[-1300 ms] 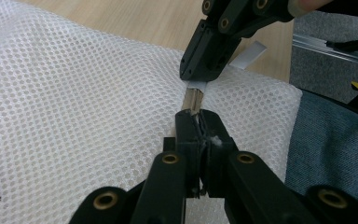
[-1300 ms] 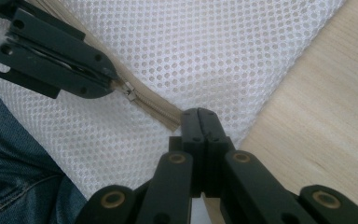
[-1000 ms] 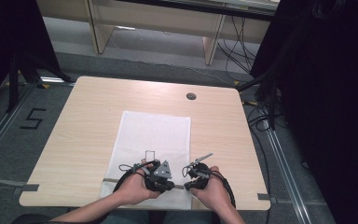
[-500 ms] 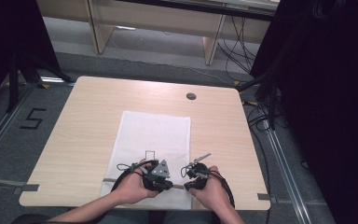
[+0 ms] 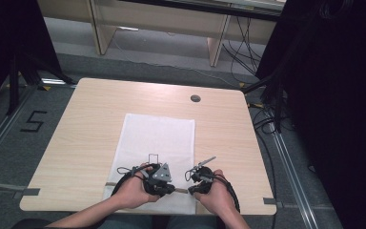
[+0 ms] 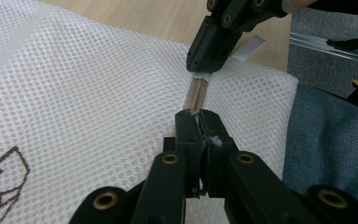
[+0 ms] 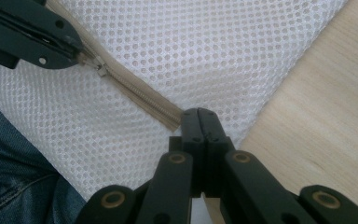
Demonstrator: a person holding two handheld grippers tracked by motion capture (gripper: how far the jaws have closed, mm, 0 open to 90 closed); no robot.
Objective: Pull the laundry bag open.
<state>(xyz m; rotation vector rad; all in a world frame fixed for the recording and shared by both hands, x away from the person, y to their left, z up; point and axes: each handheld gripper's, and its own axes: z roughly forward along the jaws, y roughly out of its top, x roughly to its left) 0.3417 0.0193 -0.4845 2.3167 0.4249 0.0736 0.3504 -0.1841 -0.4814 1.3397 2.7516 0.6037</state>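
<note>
Black grippers (image 5: 174, 180) with brass-coloured screws, looping black cables (image 5: 124, 177); blue jeans (image 6: 326, 140).

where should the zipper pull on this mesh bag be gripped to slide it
Grip the small metal zipper pull itself, coming in along the beige zipper tape with jaws across the tab. It lies flat on the mesh bag, so a low approach probably suits. The left gripper is at it; the right gripper pinches the tape's end.
</note>
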